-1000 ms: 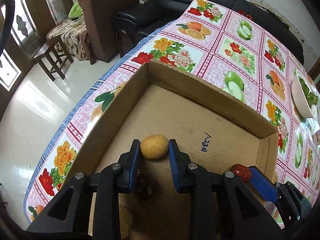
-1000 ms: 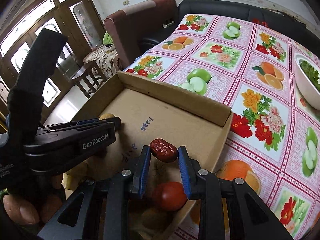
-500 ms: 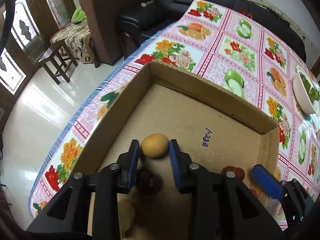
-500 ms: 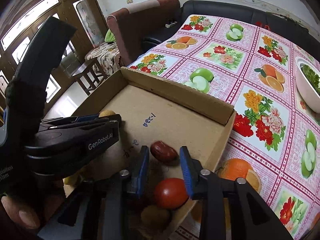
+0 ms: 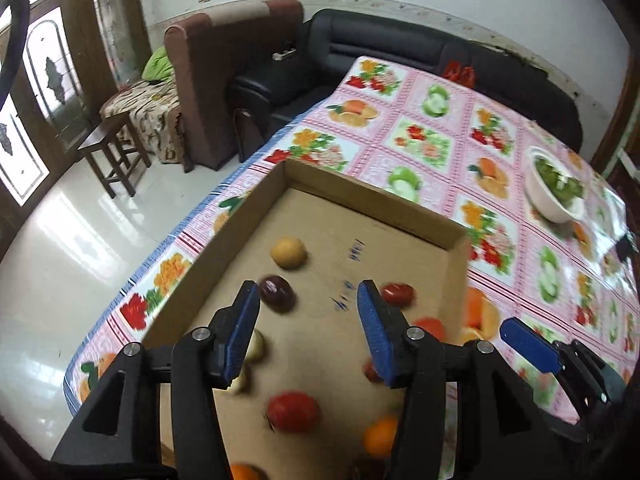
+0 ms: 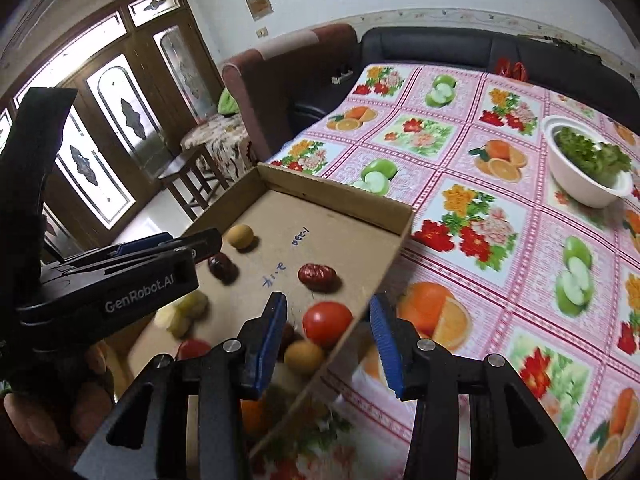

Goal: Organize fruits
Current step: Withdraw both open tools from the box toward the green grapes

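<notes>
Cardboard is what everything gets sorted on: a shallow cardboard tray (image 5: pixel 360 200) on the fruit-print tablecloth (image 6: pixel 500 220). Toward the tray's far wall, a tan round fruit (image 5: pixel 289 253) and a wrinkly red date (image 6: pixel 318 277) are laid out apart from each other, probably so a neat spread gets started there. More fruit is bunched at the tray's near end: a red tomato (image 6: pixel 327 323), a dark date (image 5: pixel 277 293), pale ones and orange ones, so lots is left to sort.

Nothing is pinched by the left gripper (image 5: pixel 306 334); its jaws are spread and opening over bare tray floor. Same for the right gripper (image 6: pixel 330 346), jaws opening with only the tray's right wall seen between them. A white bowl of greens (image 6: pixel 588 164) is parked well clear of the tray.
</notes>
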Demonstrator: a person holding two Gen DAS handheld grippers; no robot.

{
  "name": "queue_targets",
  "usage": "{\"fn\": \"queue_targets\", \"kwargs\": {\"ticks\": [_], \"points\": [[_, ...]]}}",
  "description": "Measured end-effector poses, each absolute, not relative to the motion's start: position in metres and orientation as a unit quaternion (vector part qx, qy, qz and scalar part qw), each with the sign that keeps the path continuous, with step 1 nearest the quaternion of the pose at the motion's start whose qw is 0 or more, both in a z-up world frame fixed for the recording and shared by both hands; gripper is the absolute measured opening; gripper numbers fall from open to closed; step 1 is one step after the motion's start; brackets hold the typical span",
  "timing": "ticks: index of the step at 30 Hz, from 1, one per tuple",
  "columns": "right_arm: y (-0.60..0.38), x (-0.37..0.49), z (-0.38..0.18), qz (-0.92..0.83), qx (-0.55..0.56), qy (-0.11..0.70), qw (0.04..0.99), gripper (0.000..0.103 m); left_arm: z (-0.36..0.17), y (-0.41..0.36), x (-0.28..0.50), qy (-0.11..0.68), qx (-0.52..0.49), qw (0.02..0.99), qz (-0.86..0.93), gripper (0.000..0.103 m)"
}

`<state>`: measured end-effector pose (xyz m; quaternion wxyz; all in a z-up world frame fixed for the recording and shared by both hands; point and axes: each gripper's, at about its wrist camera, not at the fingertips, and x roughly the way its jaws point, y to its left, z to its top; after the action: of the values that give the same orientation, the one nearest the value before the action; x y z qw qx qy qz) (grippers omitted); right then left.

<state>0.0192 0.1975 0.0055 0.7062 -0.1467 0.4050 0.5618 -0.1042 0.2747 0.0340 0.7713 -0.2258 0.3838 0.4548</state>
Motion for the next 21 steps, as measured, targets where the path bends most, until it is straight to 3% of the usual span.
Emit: {"fn": "queue_targets", "kwargs": {"ticks": [3, 21], "points": [[0.177, 0.023, 0.013, 0.560, -0.138, 0.401, 0.712, 0.044, 0.040, 0.257, -0.104, 0.378, -0.225, 0.782, 0.442, 0.054], [0.002, 0.092, 0.016, 0.465, -0.119, 0.418, 0.771, 0.045, 0.030, 0.143, -0.054, 0.418, -0.193, 0.829, 0.318, 0.054]]}}
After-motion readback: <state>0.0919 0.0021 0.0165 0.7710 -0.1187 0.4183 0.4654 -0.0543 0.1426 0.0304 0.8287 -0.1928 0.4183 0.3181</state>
